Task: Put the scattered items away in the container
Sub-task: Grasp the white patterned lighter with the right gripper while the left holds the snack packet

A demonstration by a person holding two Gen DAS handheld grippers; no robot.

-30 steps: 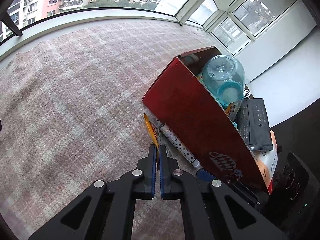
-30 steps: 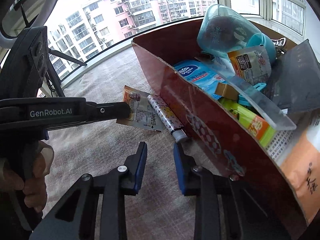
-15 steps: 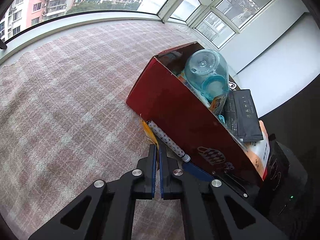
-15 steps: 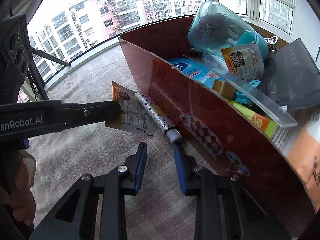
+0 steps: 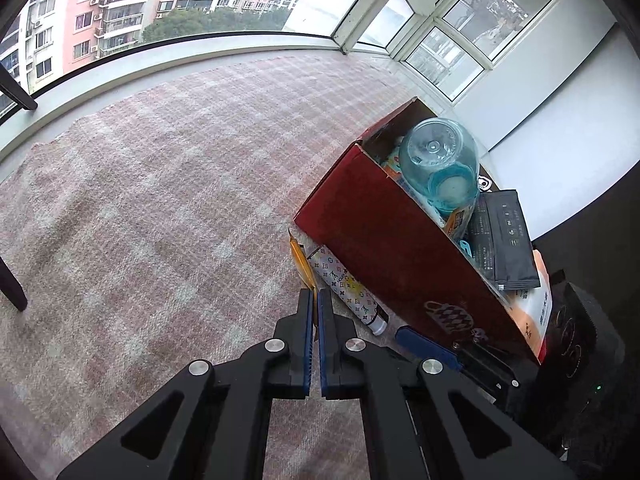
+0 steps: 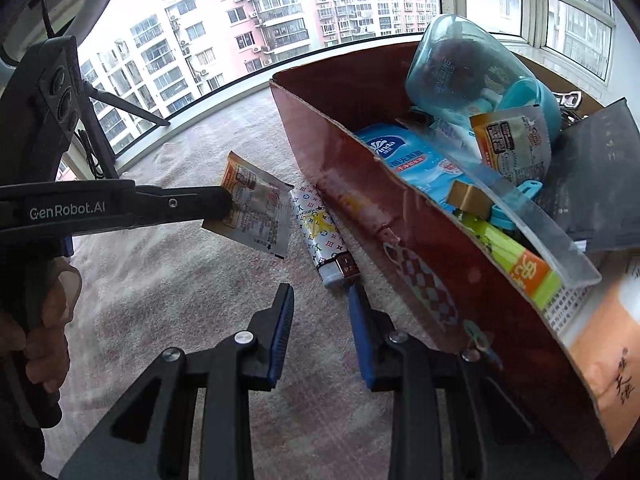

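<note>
My left gripper [image 5: 315,300] is shut on the edge of an orange and white sachet [image 6: 256,204], seen edge-on in the left wrist view [image 5: 301,262], and holds it lifted above the carpet beside the red cardboard box [image 5: 384,240]. A patterned lighter [image 6: 324,240] lies on the carpet against the box wall [image 6: 384,224]; it also shows in the left wrist view [image 5: 348,288]. My right gripper [image 6: 320,296] is open, just short of the lighter's metal end. The box holds a blue plastic jar [image 6: 472,68], a tissue pack [image 6: 416,160] and several packets.
Pink plaid carpet [image 5: 160,200] runs to a curved window sill [image 5: 160,68]. A dark device [image 5: 576,344] stands behind the box. A dark leg [image 5: 10,284] stands at the left edge. A black pouch [image 5: 502,236] sticks out of the box.
My left gripper has lifted the sachet off the carpet. My right gripper has moved closer to the lighter, still open.
</note>
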